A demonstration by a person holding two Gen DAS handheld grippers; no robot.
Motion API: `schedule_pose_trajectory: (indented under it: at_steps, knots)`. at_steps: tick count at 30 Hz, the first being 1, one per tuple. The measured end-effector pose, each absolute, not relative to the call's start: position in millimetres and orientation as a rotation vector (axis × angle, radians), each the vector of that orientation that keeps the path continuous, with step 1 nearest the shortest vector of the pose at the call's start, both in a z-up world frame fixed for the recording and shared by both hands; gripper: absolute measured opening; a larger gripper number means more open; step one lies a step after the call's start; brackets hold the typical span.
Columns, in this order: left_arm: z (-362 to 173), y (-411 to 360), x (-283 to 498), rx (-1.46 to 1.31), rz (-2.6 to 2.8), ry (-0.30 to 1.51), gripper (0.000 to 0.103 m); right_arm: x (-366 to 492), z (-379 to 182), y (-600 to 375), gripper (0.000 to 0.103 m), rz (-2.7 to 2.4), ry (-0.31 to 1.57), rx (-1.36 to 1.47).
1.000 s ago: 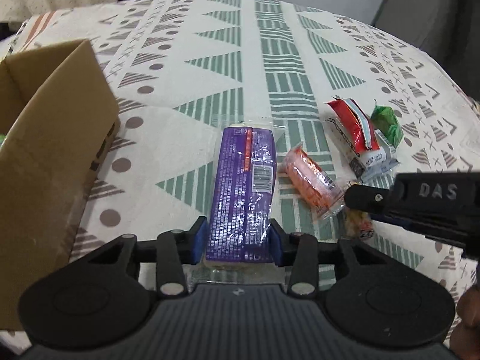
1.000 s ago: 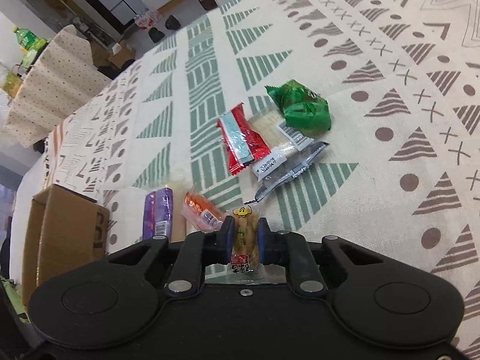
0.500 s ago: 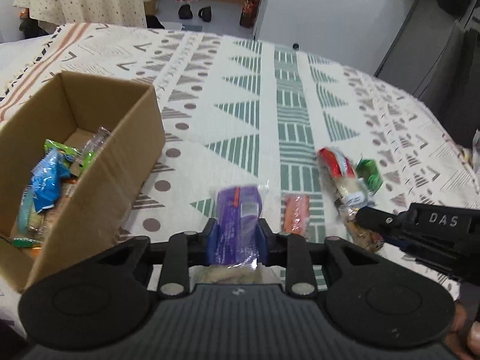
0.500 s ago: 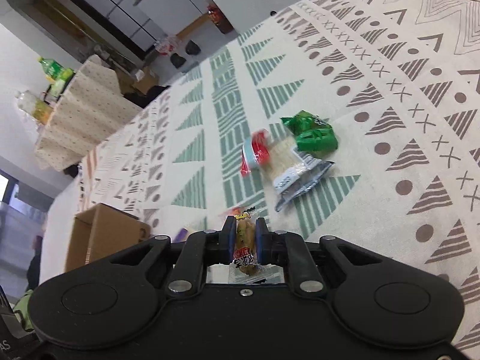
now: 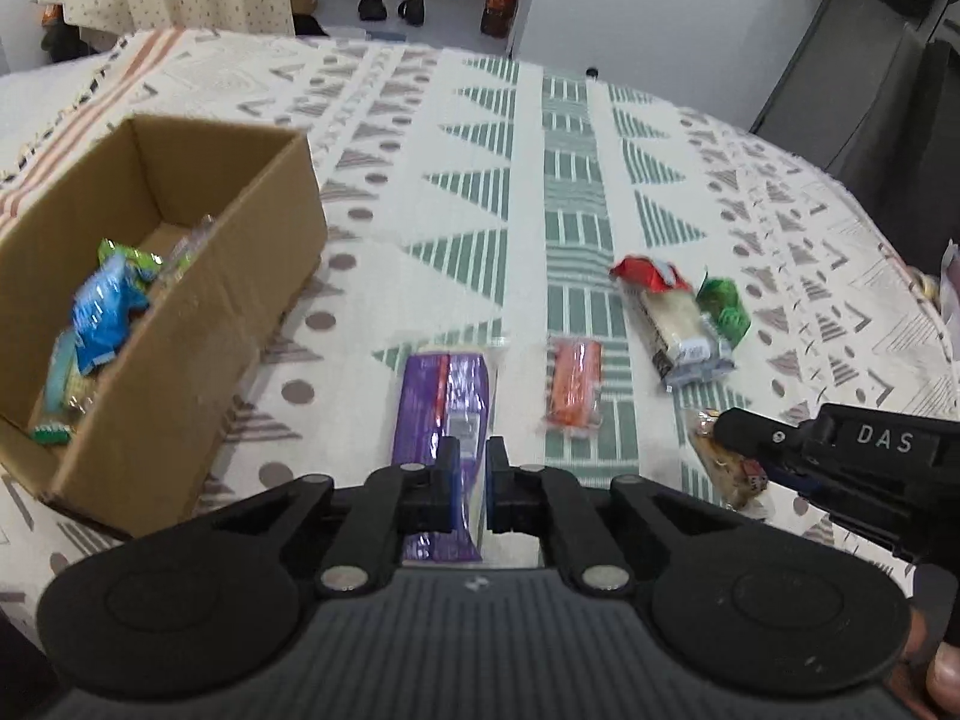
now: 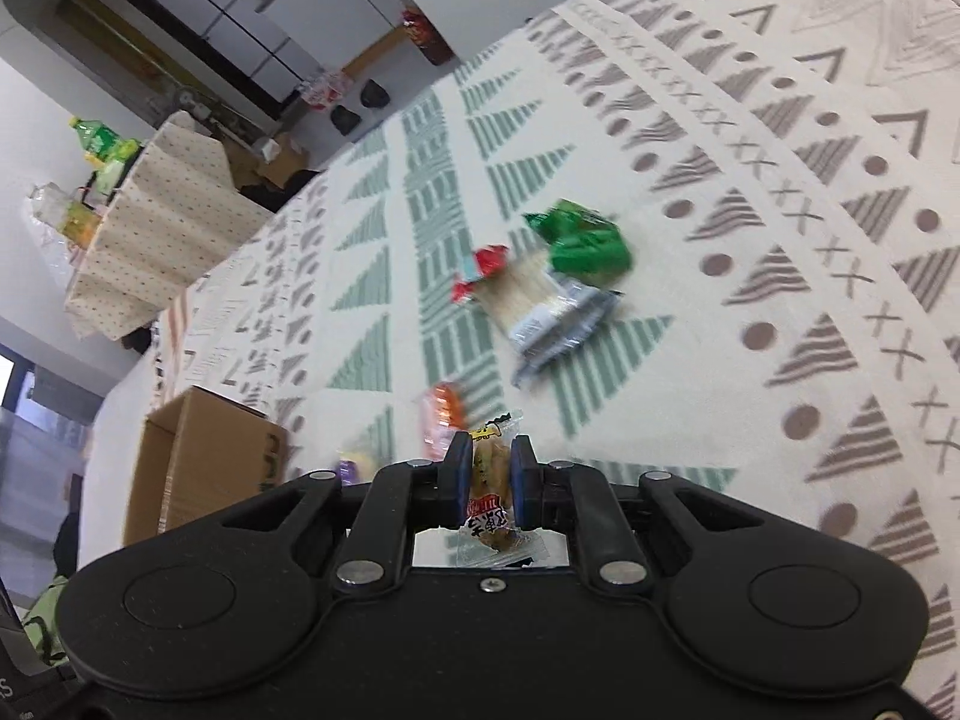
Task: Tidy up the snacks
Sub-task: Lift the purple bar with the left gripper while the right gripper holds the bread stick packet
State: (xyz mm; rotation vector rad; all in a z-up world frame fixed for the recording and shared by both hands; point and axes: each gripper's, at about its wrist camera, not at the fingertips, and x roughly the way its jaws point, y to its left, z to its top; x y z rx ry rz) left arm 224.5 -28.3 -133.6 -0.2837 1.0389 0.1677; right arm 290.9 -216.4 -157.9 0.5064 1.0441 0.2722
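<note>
A desk draped in a patterned cloth holds the open cardboard box at ten o'clock. My left gripper clenches a purple foil snack packet; my right gripper clenches a small clear-wrapped brown snack. Slick wrappers could slip short of the box.

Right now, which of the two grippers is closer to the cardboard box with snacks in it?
Left. The left gripper, shut on the purple packet, sits just right of the cardboard box. The right gripper, holding a small yellow snack, is farther right, past the orange packet.
</note>
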Motion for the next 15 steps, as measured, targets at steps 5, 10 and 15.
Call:
schedule_pose_trajectory:
  at_steps: [5,10,15]
  knots:
    - [-149,-29,226,-0.282,0.183,1.072,0.042,292,-169,-214,0.014,0.241,1.079,0.472]
    - [-162,-26,230,-0.284,0.190,1.079,0.048,294,-179,-211,0.014,0.227,1.113,0.446]
    - [-172,-20,233,-0.289,0.213,1.085,0.048,293,-190,-208,0.021,0.219,1.158,0.416]
